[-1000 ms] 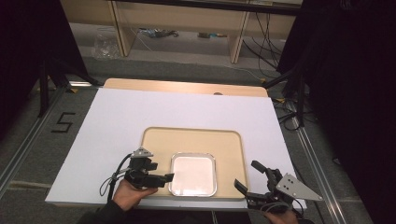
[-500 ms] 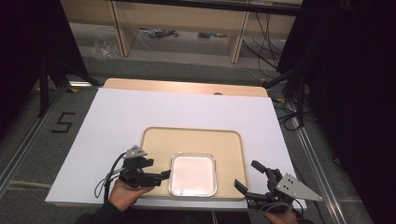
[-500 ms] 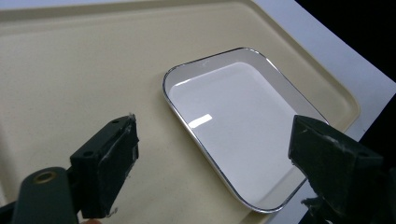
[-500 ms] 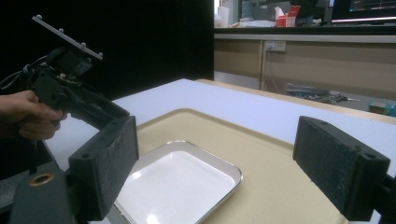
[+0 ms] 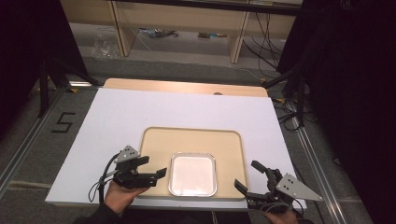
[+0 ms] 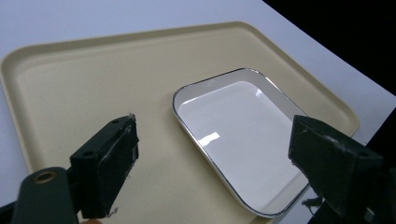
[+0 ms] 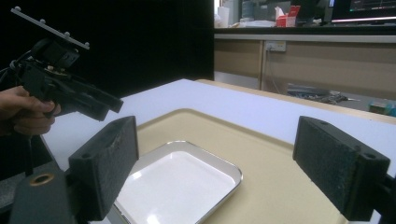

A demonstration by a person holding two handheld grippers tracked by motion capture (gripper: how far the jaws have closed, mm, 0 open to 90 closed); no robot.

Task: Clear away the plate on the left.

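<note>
One white, silver-rimmed dish (image 5: 193,174) sits empty on one beige tray (image 5: 196,140); both the left hand-held gripper (image 5: 154,170) and the right hand-held gripper (image 5: 248,176) gape apart.

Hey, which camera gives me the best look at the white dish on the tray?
The left gripper view: the white dish lies large and nearly whole between open jaws. The high view shows it whole but small; the right gripper view shows it low, partly cut off.

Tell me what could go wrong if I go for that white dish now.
The white dish sits at the beige tray's near edge, close to the table's front edge; a nudge could slide it off. Its low, shiny rim may slip from the left gripper's open jaws. The right gripper, also open, could collide if both close in.
</note>
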